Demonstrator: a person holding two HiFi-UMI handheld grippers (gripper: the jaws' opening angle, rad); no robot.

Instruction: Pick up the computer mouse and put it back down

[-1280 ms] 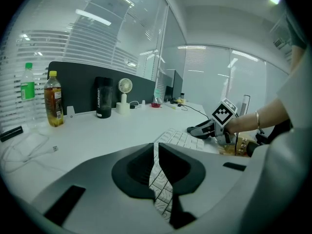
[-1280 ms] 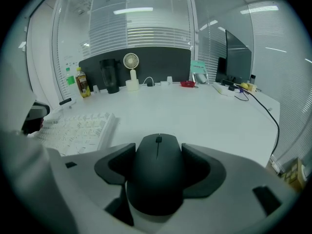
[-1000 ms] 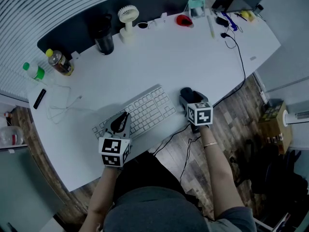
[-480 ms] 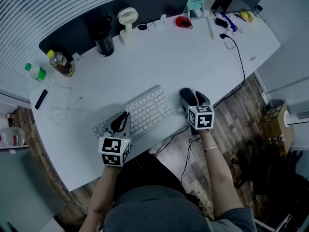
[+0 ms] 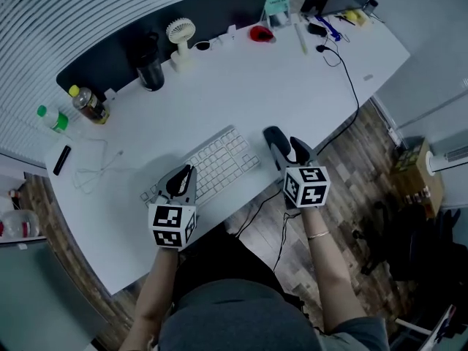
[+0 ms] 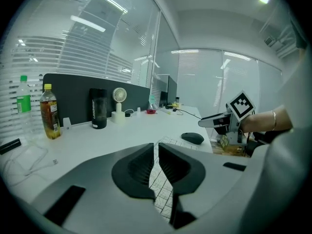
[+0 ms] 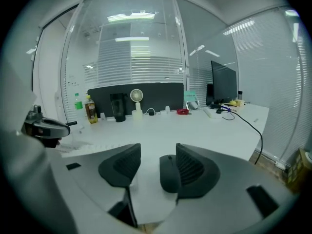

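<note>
Jaws spread, the right hand-held gripper [image 7: 152,165] hovers over the near right part of the white worktop [image 5: 219,93]. Its jaws have just been closing, and the black computer mouse [image 7: 167,173] shows in the gap between them, close by the right-hand pad. Neither pad presses on it. In the left gripper view the mouse lies flat on the worktop, just right of the flat white keyboard [image 5: 212,163], with the right hand-held gripper above and behind it — apart from it.

The left hand-held gripper [image 6: 157,162] sits over the keyboard's near left end, its jaws drawn together to a thin slit with nothing held; only keys show through the slit.

Along the far side, before a dark partition screen [image 5: 183,17], stand a small white desk fan [image 5: 179,39], a black tumbler [image 5: 148,72] and a bottle of brown drink [image 5: 89,104]. A thin black cable [image 5: 351,86] trails off the worktop's right edge.
</note>
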